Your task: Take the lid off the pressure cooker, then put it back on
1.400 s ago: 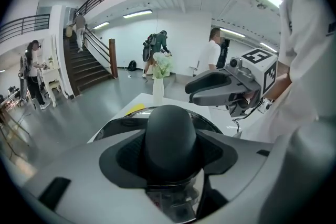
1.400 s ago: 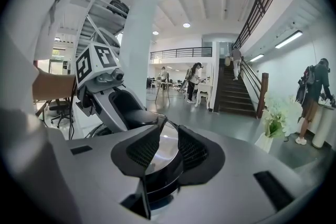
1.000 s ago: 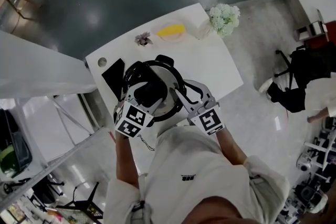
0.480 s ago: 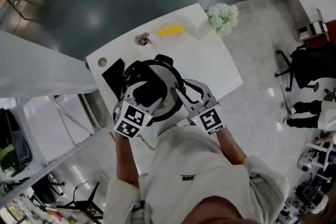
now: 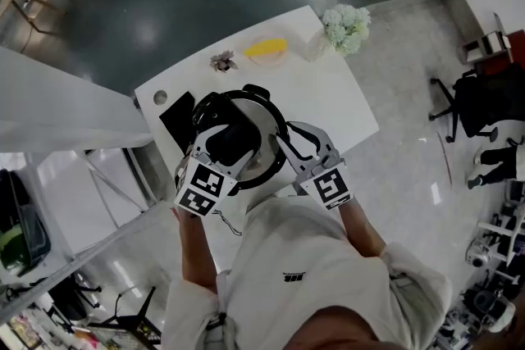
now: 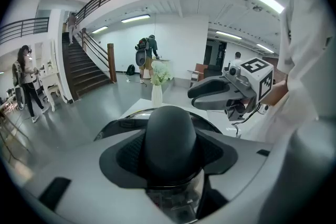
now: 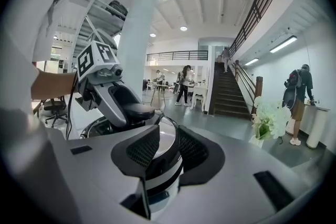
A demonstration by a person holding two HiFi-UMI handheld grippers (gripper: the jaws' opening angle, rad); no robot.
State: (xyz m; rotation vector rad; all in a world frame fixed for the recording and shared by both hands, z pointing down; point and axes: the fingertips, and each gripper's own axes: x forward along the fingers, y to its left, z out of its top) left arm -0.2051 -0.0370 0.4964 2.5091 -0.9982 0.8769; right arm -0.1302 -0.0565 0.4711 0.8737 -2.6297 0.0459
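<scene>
The pressure cooker [image 5: 264, 145] stands by the table's [image 5: 336, 98] edge nearest the person, lid [image 5: 262, 120] on, the left gripper [image 5: 232, 142] half-open jaws clamped round the black knob [image 6: 170, 136], the right gripper [image 5: 283, 148] narrowly pinching the cooker's right side.

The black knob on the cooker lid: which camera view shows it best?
The left gripper view: the knob fills the centre, clamped between the jaws of the left gripper. The head view shows only its top on the lid, partly covered by that gripper. The right gripper view shows at most a dark sliver.
</scene>
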